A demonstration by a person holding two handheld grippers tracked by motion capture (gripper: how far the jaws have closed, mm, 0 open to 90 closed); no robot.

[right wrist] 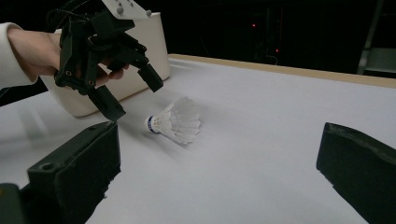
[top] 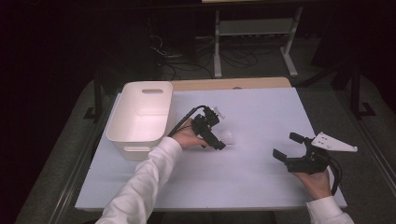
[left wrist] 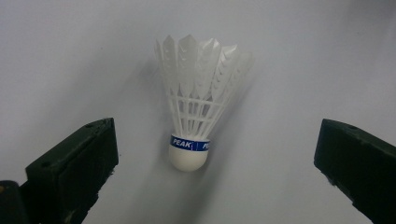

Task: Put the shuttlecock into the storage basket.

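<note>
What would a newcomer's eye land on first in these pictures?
First, the white shuttlecock lying on its side mid-table, its cork end facing the left gripper, whose open jaws hang just over it. Next, the white bin at the table's left edge, beside that hand. The right gripper waits open, apart at the right.
</note>
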